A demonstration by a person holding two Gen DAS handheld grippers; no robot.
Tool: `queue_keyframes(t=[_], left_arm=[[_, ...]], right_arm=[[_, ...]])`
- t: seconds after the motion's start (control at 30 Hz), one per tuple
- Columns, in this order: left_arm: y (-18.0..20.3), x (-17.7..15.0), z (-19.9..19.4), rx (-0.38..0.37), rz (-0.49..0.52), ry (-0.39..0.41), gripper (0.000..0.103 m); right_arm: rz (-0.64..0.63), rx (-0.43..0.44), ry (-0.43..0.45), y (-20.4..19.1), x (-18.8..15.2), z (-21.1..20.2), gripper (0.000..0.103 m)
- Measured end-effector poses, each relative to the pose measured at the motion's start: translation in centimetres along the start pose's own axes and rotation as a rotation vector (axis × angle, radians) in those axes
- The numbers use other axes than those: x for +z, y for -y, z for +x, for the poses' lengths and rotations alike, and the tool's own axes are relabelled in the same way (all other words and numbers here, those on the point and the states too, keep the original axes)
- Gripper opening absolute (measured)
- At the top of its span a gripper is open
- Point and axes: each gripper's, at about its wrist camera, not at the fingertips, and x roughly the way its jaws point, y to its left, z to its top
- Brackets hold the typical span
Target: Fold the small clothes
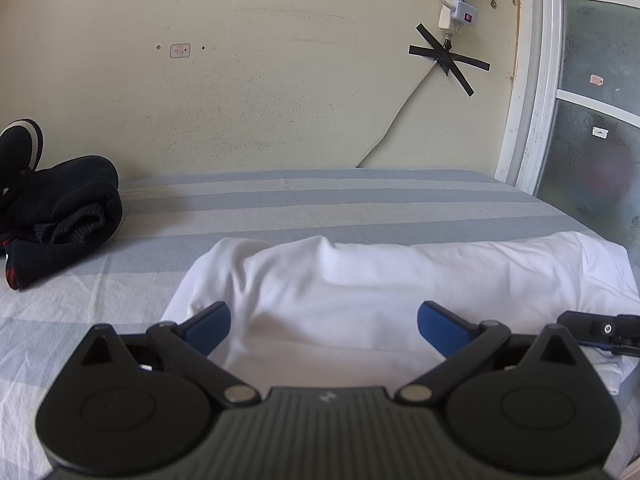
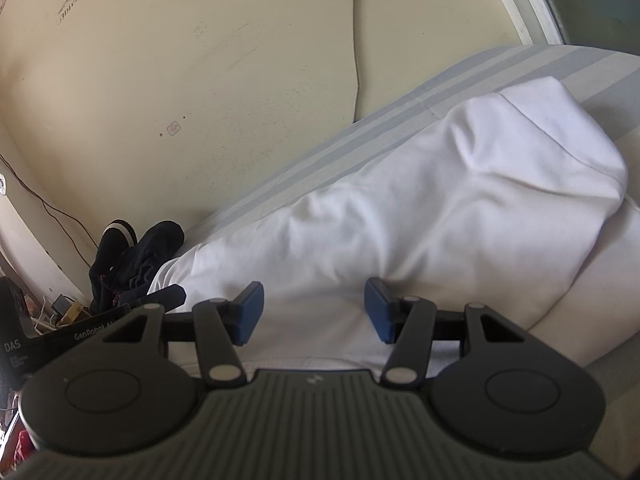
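Item: white garment point(image 1: 360, 288), lying across the near part of a bed point(image 1: 320, 200) dressed in a blue-and-grey striped sheet, directly ahead of both claws. Condition: partly folded, by judgement. It shows as a long, soft, doubled-over bundle running side to side, with a rounded roll along its far edge and a flatter layer beneath at the near edge; in the right wrist view a hemmed edge point(image 2: 560, 120) sits at the far end of the bundle, laid over a lower layer. The fold is loose and puffy, not pressed flat. Left claw point(image 1: 324, 328): fingers spread wide, blue pads point(image 1: 212, 328) poised just over the near edge of the white cloth, pinching nothing. Right claw point(image 2: 314, 310): likewise spread, pads either side of a flat stretch of the cloth, nothing gripped; whether the pads touch the fabric cannot be told. Second item: dark garments point(image 1: 60, 216), black with a pale stripe and red trim, heaped at the left of the bed against the wall point(image 1: 280, 100), well apart from the white piece and unfolded in appearance. Outstanding, by judgement: at least one more fold and a smoothing of the white garment, then the dark heap in full.
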Motion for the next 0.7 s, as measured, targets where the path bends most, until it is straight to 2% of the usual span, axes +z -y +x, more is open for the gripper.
queue_keyframes(t=[0.7], left_arm=[[0.03,0.02,0.03,0.004,0.0,0.002,0.103]], right_arm=[[-0.019,0.005,-0.011,0.09,0.2,0.11,0.059]])
